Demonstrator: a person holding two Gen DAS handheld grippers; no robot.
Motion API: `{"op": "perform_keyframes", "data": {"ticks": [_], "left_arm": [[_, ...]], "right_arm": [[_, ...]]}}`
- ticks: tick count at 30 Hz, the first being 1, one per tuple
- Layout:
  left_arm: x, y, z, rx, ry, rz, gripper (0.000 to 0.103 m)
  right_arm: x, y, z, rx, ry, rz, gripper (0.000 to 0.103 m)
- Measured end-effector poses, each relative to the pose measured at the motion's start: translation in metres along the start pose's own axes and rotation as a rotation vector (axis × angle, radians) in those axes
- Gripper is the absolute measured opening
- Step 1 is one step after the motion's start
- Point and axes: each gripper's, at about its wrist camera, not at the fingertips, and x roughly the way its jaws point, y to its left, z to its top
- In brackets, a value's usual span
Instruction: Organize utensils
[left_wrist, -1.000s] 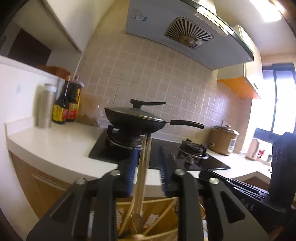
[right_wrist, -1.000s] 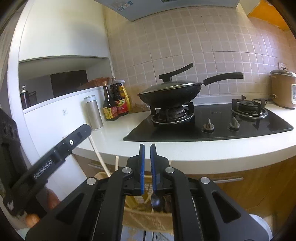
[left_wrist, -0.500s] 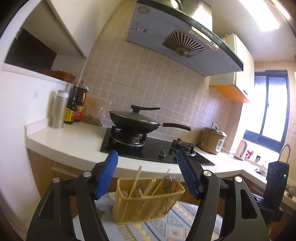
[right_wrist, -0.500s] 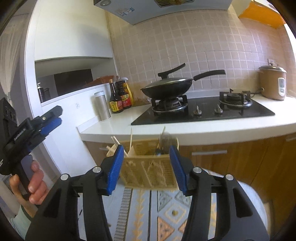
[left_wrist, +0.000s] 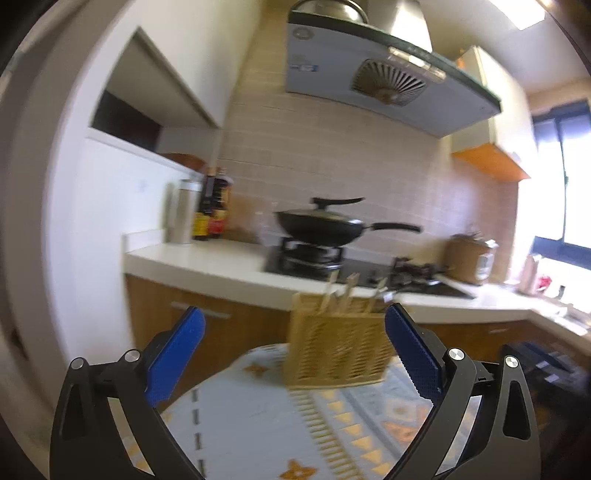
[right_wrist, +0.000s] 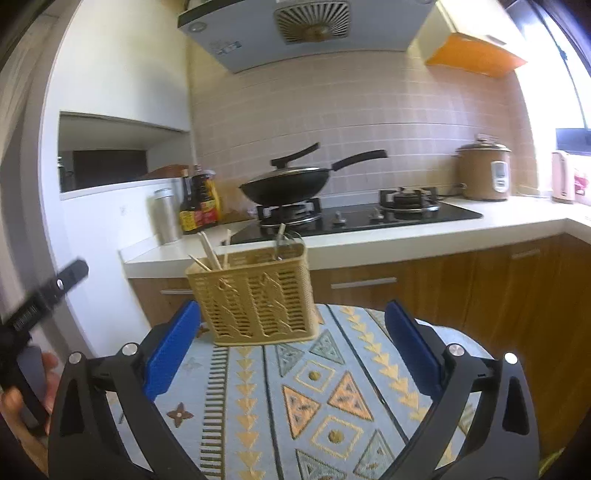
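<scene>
A yellow slotted utensil basket (right_wrist: 255, 295) stands at the far edge of a round table with a patterned blue cloth (right_wrist: 314, 398). Wooden chopsticks (right_wrist: 210, 251) and a dark-handled utensil (right_wrist: 282, 236) stick up out of it. It also shows, blurred, in the left wrist view (left_wrist: 338, 341). My right gripper (right_wrist: 293, 350) is wide open and empty, back from the basket. My left gripper (left_wrist: 295, 354) is wide open and empty, also back from the basket; it shows at the left edge of the right wrist view (right_wrist: 44, 295).
Behind the table runs a white counter (right_wrist: 369, 236) with wooden cabinets below. On it are a black hob with a lidded wok (right_wrist: 288, 184), sauce bottles (right_wrist: 199, 206), a steel canister (right_wrist: 166, 214) and a brown rice cooker (right_wrist: 484, 170).
Both grippers were shut over the basket a second ago. They opened, let go of the utensils into the basket, and drew back and away from it.
</scene>
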Motion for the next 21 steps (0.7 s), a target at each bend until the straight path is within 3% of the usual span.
{"op": "perform_keyframes", "data": {"ticks": [4, 10, 16, 21], "left_arm": [[0.004, -0.008, -0.027, 0.110, -0.011, 0.092, 0.095], [0.009, -0.008, -0.046, 0.120, 0.025, 0.092, 0.095], [0.016, -0.012, -0.056, 0.157, 0.027, 0.122, 0.095], [0.022, -0.012, -0.062, 0.174, 0.073, 0.103, 0.095]], "right_arm": [[0.000, 0.002, -0.016, -0.046, -0.026, -0.061, 0.095], [0.011, 0.007, -0.035, -0.096, -0.005, -0.094, 0.095], [0.012, 0.014, -0.037, -0.134, -0.030, -0.120, 0.095], [0.008, 0.010, -0.038, -0.127, -0.038, -0.124, 0.095]]}}
